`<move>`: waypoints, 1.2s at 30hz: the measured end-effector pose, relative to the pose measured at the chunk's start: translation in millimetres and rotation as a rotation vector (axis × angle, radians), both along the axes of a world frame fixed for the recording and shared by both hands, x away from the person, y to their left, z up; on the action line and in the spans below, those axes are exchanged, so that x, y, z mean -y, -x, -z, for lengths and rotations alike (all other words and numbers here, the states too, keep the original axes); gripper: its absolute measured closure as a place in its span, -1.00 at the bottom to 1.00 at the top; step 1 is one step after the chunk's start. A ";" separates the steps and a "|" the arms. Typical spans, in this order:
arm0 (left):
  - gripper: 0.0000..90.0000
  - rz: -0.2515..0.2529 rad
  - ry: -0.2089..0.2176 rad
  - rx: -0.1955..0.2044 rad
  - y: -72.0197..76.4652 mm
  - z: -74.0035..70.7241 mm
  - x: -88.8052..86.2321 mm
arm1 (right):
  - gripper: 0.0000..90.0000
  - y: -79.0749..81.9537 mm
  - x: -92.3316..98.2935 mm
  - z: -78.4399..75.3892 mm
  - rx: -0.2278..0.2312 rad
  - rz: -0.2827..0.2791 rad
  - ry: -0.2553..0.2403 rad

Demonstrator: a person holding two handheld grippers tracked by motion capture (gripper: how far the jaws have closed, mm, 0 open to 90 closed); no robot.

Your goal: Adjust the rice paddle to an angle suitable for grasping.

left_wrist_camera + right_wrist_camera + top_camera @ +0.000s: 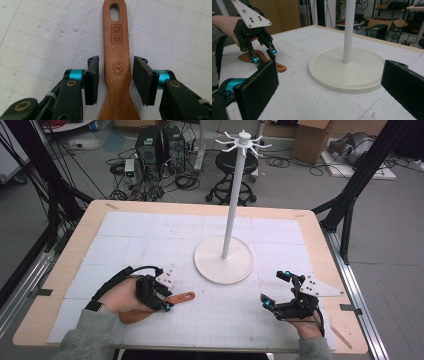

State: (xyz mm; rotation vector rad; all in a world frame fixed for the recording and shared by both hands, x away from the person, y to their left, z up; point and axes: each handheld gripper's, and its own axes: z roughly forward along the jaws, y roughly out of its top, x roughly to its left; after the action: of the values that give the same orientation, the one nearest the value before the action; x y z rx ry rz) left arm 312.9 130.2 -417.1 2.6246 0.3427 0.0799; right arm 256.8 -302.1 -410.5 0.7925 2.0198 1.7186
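Presently lying flat on the white gridded tabletop (pixel 150 245), the brown wooden spatula with a slotted handle (pixel 117 60) is running lengthwise between the left hand-held gripper (pixel 115 77), unclenched and straddling its neck without touching, while the right hand-held gripper (pixel 276 291) is waiting, released, well apart.

"SINCE 1985" and circled "Ag+" on wooden spatula (pixel 117 62) handle

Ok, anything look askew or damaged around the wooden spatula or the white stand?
Nothing stands out. The brown wooden spatula lies flat and intact between the left gripper jaws; the white hook stand stands upright.
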 end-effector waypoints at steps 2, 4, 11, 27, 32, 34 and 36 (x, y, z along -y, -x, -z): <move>0.26 -0.003 -0.028 -0.001 0.1 -0.9 4.4 | -1.00 -0.1 0.3 0.1 0.001 -0.001 0.000; 0.26 -0.001 -0.032 -0.016 -2.4 -1.0 4.1 | -1.00 -0.1 0.4 0.0 0.000 0.000 -0.001; 0.40 -0.005 -0.039 -0.008 -1.6 -1.5 5.4 | -1.00 0.1 -0.5 0.2 -0.007 0.002 0.003; 0.45 -0.050 0.062 0.065 8.9 -17.5 -7.3 | -1.00 0.9 0.5 -0.3 -0.005 0.003 0.000; 0.45 -0.061 0.163 0.087 13.6 -36.0 -20.2 | -1.00 1.4 0.4 -0.5 -0.004 0.004 -0.003; 0.45 -0.072 0.197 0.109 15.0 -41.0 -24.9 | -1.00 1.2 1.0 -0.3 -0.004 0.004 -0.004; 0.45 -0.091 0.227 0.118 16.5 -45.7 -28.6 | -1.00 0.9 1.9 0.1 -0.003 0.007 -0.004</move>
State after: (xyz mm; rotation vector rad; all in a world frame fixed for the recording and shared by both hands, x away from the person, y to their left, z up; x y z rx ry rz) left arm 296.5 158.7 -371.4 2.3680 0.4045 0.2126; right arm 255.9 -304.0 -410.6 0.8031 2.0138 1.7183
